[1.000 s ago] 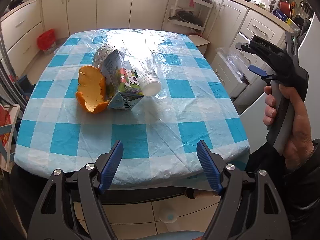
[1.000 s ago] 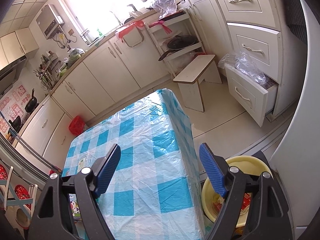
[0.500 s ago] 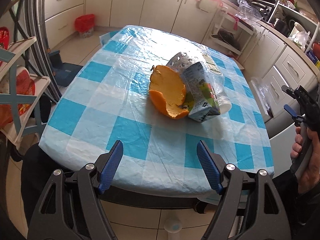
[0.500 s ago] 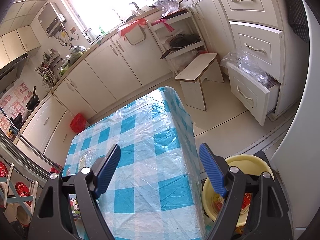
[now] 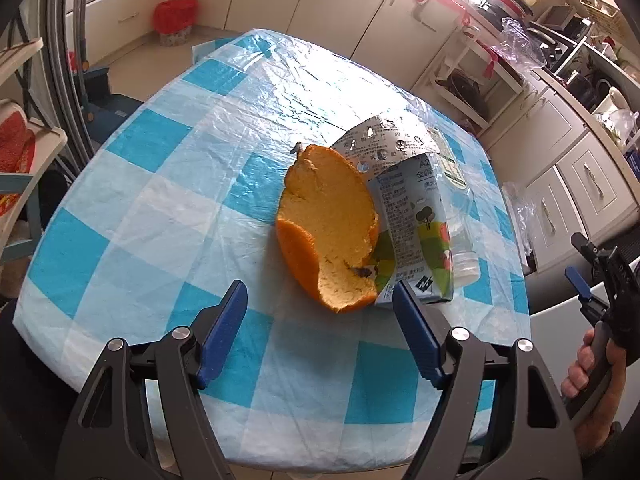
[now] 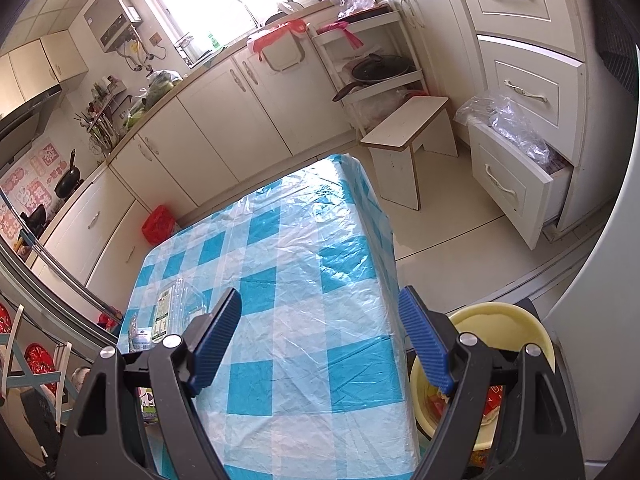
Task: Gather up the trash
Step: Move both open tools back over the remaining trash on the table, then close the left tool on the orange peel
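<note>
A large orange peel lies on the blue-checked table, leaning on a torn milk carton. A clear plastic bottle lies behind the carton. My left gripper hovers just short of the peel. Its jaws are closing; the peel's near end shows between the fingertips, and the pads do not touch it. My right gripper stands open and empty over the table's near corner. It also shows at the far right as the right gripper in a hand. The bottle shows at that view's left.
A yellow bucket with some trash in it stands on the floor beside the table. A white stool and an open drawer holding a plastic bag stand beyond. A red bin sits by the cabinets.
My left gripper has swung round the table's edge and come closer to the peel and carton, which now loom larger. Its jaws have narrowed slightly. The right gripper has stayed put.
</note>
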{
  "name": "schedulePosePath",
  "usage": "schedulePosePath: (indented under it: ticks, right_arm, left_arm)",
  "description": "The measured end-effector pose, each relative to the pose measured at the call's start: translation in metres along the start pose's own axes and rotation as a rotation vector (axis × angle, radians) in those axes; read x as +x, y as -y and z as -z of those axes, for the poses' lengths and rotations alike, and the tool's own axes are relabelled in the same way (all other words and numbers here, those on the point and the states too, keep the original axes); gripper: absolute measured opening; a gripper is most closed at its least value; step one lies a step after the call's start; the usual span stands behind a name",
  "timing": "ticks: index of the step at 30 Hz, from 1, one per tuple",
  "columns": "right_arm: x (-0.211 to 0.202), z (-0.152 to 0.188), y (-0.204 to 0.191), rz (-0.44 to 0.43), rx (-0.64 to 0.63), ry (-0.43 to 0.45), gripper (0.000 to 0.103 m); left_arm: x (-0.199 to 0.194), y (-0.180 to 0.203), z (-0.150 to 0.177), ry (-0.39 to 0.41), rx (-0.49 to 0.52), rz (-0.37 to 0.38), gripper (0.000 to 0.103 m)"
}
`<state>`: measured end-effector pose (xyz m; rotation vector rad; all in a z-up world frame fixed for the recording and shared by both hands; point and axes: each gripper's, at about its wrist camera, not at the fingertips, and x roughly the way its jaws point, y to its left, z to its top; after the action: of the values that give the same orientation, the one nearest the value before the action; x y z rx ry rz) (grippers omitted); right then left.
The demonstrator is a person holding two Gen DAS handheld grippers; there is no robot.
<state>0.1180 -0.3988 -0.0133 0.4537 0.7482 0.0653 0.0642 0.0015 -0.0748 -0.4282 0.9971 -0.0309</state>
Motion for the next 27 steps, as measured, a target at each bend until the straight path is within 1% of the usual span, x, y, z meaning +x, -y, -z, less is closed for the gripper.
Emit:
schedulePosePath:
  ticks: [1, 2, 3, 5, 7, 8, 9, 12, 17, 21, 24, 25, 26, 27]
  right_arm:
    - [0.001, 0.000, -0.001, -0.003, -0.001, -0.002, 0.078]
    - [0.001, 0.000, -0.001, -0.006, -0.003, -0.004, 0.078]
    - [0.001, 0.000, -0.002, -0.010, -0.004, -0.006, 0.078]
    - [0.002, 0.001, -0.003, -0.016, -0.008, -0.008, 0.078]
    - [0.002, 0.001, -0.004, -0.023, -0.010, -0.010, 0.078]
    - [0.002, 0.001, -0.004, -0.026, -0.010, -0.010, 0.078]
    - [0.002, 0.000, -0.005, -0.029, -0.010, -0.011, 0.078]
    - [0.003, 0.000, -0.006, -0.036, -0.011, -0.012, 0.078]
    - [0.006, 0.001, -0.009, -0.035, -0.023, -0.020, 0.078]
    - [0.009, 0.002, -0.010, -0.028, -0.027, -0.029, 0.078]
    - [0.012, 0.004, -0.014, -0.024, -0.042, -0.038, 0.078]
    - [0.014, 0.005, -0.016, -0.024, -0.052, -0.044, 0.078]
    - [0.015, 0.007, -0.019, -0.022, -0.064, -0.048, 0.078]
    - [0.017, 0.008, -0.022, -0.019, -0.080, -0.050, 0.078]
  left_arm:
    - [0.005, 0.002, -0.001, -0.003, -0.005, 0.000, 0.065]
    - [0.010, 0.003, -0.002, -0.008, -0.015, -0.001, 0.059]
    - [0.013, 0.004, -0.002, -0.010, -0.023, -0.001, 0.052]
    - [0.020, 0.005, -0.004, -0.011, -0.030, -0.014, 0.042]
    - [0.023, 0.005, -0.006, 0.001, -0.038, -0.020, 0.036]
    - [0.024, 0.003, -0.008, 0.006, -0.044, -0.024, 0.026]
    - [0.025, 0.000, -0.009, 0.003, -0.046, -0.027, 0.020]
    - [0.027, -0.011, -0.014, -0.002, -0.057, -0.020, 0.011]
    - [0.016, -0.026, -0.018, 0.023, -0.037, -0.038, 0.006]
    - [-0.003, -0.042, -0.017, 0.053, -0.024, -0.070, 0.005]
    - [-0.006, -0.051, -0.016, 0.032, -0.010, -0.063, 0.006]
    - [-0.006, -0.052, -0.016, 0.030, -0.008, -0.065, 0.008]
    - [-0.004, -0.053, -0.017, 0.025, -0.005, -0.065, 0.017]
    - [-0.003, -0.054, -0.017, 0.025, -0.008, -0.071, 0.029]
